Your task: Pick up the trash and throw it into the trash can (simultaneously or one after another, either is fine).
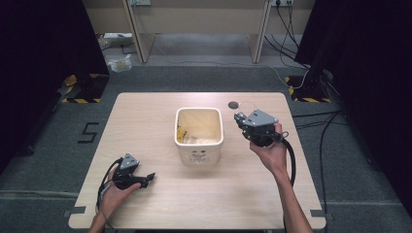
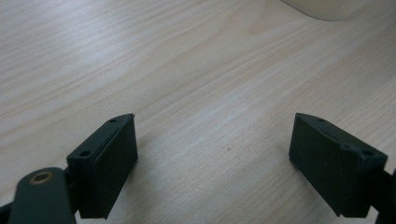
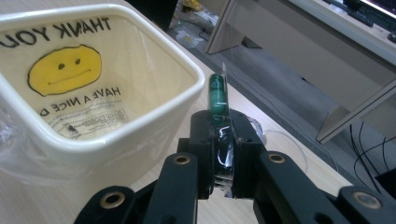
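The right gripper [image 3: 219, 154] is clamped on a small green thing in clear wrap [image 3: 217, 95] — perhaps a wrapped sweet, hard to tell — held above the table [image 1: 145, 121] just beside the right wall of the cream bin [image 1: 199, 133], whose rim stands between it and the inside. The bin is lined with a smiley-face bag [image 3: 70, 88], and behind the gripper lie a dark disc [image 1: 233, 104] and a clear ring [image 1: 248, 104]. The left gripper [image 1: 145, 178] rests near the front left edge, jaws wide apart — bare wood between them.
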Demonstrator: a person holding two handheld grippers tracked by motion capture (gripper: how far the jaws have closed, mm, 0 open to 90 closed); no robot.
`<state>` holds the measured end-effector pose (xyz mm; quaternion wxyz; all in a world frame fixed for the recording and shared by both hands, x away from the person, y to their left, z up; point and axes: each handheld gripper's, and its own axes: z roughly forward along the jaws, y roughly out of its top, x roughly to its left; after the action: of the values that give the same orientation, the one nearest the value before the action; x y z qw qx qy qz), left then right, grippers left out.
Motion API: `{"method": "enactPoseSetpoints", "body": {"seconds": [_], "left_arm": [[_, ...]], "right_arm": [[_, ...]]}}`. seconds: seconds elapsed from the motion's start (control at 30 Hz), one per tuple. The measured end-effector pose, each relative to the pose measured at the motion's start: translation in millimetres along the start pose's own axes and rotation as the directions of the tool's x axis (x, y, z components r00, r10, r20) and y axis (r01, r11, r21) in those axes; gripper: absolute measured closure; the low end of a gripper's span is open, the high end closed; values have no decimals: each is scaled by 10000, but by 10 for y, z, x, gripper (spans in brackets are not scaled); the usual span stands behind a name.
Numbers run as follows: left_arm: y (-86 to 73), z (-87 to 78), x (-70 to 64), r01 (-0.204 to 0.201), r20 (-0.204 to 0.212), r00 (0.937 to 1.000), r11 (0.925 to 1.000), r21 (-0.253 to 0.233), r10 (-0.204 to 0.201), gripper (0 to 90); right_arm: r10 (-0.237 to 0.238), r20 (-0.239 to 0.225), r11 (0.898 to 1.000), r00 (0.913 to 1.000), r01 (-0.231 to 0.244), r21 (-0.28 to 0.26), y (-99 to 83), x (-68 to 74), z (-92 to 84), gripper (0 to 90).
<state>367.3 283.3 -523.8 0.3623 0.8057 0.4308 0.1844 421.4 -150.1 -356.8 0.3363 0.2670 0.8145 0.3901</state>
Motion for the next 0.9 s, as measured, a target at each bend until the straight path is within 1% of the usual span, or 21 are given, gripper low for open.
{"method": "enactPoseSetpoints", "body": {"seconds": [0.17,0.2,0.33,0.47,0.5,0.53,0.67,0.7,0.77,0.8,0.9], "left_arm": [[0,0,0,-1,3,10000,10000,0,1,144],[-1,1,0,-1,-3,10000,10000,-12,1,144],[0,1,0,1,-3,10000,10000,-14,-1,144],[0,0,1,-8,8,10000,10000,2,8,144],[-1,2,1,1,8,10000,10000,-29,-1,144],[0,0,1,-5,10,10000,10000,-7,5,144],[0,0,1,-5,16,10000,10000,-5,5,144],[0,-1,2,-9,17,10000,10000,9,9,144],[-1,1,1,0,8,10000,10000,-22,0,144],[0,0,1,-4,10,10000,10000,-8,4,144],[0,0,1,-3,12,10000,10000,-7,3,144]], "right_arm": [[-130,-127,9998,9998,128,-124,95,30,12,823],[-59,-194,9999,9998,56,-151,112,36,18,823],[-203,-294,9996,9994,198,-188,192,67,42,823],[-279,-406,9990,9988,264,-365,276,91,41,823],[-307,-459,9986,9985,287,-435,324,109,45,823],[-307,-459,9986,9985,287,-435,324,109,45,823],[-465,-615,9977,9970,433,-524,392,156,76,823],[-447,-729,9975,9963,405,-582,424,186,95,822],[-492,-759,9970,9959,444,-628,441,198,106,823],[-558,-881,9965,9945,499,-677,474,218,129,823],[-536,-961,9965,9939,471,-693,501,240,156,823]]}}
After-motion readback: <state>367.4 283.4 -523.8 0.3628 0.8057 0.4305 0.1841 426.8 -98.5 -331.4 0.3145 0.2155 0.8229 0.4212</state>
